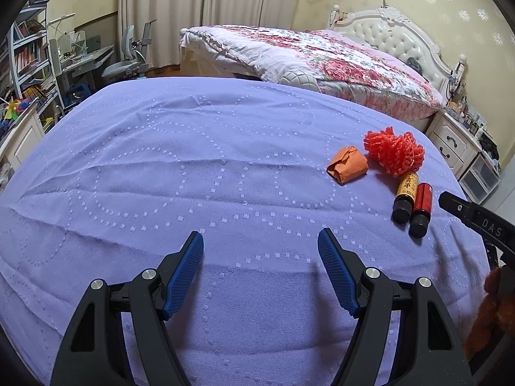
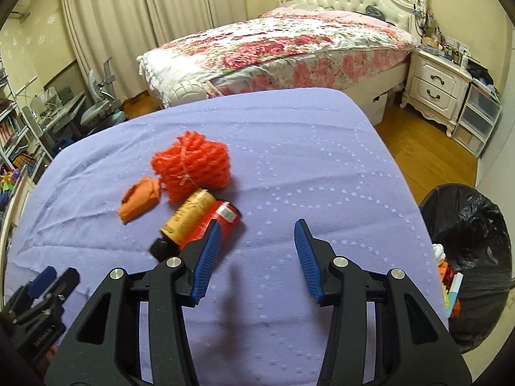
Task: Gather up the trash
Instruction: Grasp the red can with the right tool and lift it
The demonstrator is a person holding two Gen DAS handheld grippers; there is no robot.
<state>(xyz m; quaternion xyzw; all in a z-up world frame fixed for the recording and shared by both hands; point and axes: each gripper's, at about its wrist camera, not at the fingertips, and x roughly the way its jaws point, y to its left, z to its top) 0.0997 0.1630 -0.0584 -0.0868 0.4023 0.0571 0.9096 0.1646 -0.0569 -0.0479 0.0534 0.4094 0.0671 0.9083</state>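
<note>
Purple bedspread (image 2: 289,167) | bottles (image 2: 199,222) just left of right tongs (image 2: 257,244) | both tongs spread, empty

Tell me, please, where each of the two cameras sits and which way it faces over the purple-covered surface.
Left wrist: sits behind the open left gripper, looks down across the purple cover toward the floral bed; the right gripper's tip shows at the right edge.
Right wrist: sits behind the open right gripper, same heading, bin at right; the left gripper shows lower left.
Shared: red foam net, orange wrapper, two small bottles.
</note>
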